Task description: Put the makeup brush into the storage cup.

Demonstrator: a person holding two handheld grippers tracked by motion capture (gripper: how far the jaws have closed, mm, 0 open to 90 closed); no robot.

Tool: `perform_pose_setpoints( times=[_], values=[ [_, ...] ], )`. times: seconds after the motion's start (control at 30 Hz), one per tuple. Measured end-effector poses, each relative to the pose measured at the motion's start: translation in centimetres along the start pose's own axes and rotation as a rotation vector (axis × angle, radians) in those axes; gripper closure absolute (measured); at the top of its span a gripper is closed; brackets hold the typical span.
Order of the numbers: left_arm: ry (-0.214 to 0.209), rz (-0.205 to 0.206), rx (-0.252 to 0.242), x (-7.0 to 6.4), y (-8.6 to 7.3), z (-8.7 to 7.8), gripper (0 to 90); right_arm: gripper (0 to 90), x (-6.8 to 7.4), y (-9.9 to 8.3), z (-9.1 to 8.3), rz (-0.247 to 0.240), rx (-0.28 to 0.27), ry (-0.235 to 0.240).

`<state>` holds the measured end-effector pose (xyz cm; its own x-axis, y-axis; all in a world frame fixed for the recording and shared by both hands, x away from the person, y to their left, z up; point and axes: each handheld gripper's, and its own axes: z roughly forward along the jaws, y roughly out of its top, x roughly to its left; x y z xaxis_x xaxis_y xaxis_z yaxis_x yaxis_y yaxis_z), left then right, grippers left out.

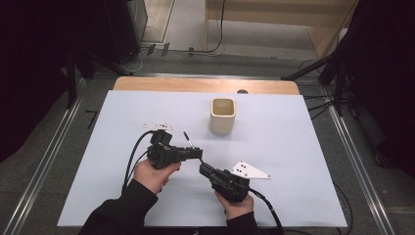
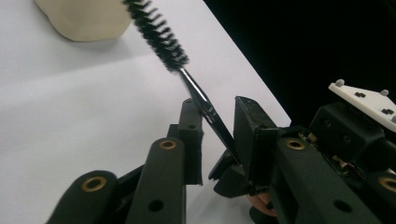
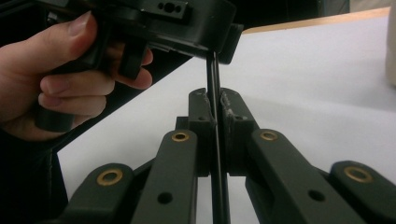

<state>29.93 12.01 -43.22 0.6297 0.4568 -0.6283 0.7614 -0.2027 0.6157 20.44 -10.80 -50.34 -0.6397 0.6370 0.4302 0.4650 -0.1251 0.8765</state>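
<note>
High view shows a cream cup (image 1: 222, 115) standing upright on the white tabletop (image 1: 293, 147), well beyond the two hands; its mouth faces up and nothing can be made out inside it, though the bottom is in shadow. Nearer the person, the left claw (image 1: 198, 153) and the right claw (image 1: 201, 169) meet over the middle of the sheet, with a thin brush (image 1: 188, 138) poking up and away between them toward the cup. In the left gripper view the brush (image 2: 161, 35) rises with its dark bristles at the top, cut off by the frame edge, and its metal stem passes between jaws that stand spread, not pressing it. In the right gripper view the right claw (image 3: 215, 109) is pressed together on the stem of the brush (image 3: 212, 77), whose lower end is hidden behind the jaws. The left hand (image 3: 51, 70) grips its handle close by.
</note>
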Motion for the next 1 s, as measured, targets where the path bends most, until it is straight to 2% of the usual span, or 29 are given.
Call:
perform_pose_setpoints(
  times=[0.07,0.2,0.57,0.67,0.77,0.9,0.97,1.0],
  values=[
    [-0.005,0.005,0.005,0.0,0.0,0.1,76.4,85.9,0.0,-0.1,0.2,0.005,0.017,0.004],
    [-0.023,0.018,0.006,0.0,0.1,-0.1,78.4,86.0,0.1,-0.1,0.2,-0.008,0.016,-0.007],
    [-0.084,0.001,0.029,-0.1,0.1,-0.1,86.0,85.2,0.2,-0.3,0.3,-0.03,0.048,-0.011],
    [-0.109,-0.015,0.021,0.1,0.1,-0.1,86.6,84.8,0.2,-0.2,0.3,-0.038,0.05,-0.015],
    [-0.121,-0.012,0.013,0.1,0.1,-0.3,86.6,84.3,0.3,0.0,0.1,-0.067,0.044,-0.02],
    [-0.103,-0.009,0.007,0.2,0.1,-0.6,86.6,63.8,0.1,0.6,0.2,-0.078,0.079,-0.009],
    [-0.099,-0.012,0.008,0.4,0.2,-0.7,86.6,55.2,0.1,0.9,0.2,-0.081,0.085,-0.018],
    [-0.094,-0.017,0.003,0.6,0.2,-0.8,86.6,54.5,0.1,1.0,0.2,-0.085,0.083,-0.021]
  ],
)
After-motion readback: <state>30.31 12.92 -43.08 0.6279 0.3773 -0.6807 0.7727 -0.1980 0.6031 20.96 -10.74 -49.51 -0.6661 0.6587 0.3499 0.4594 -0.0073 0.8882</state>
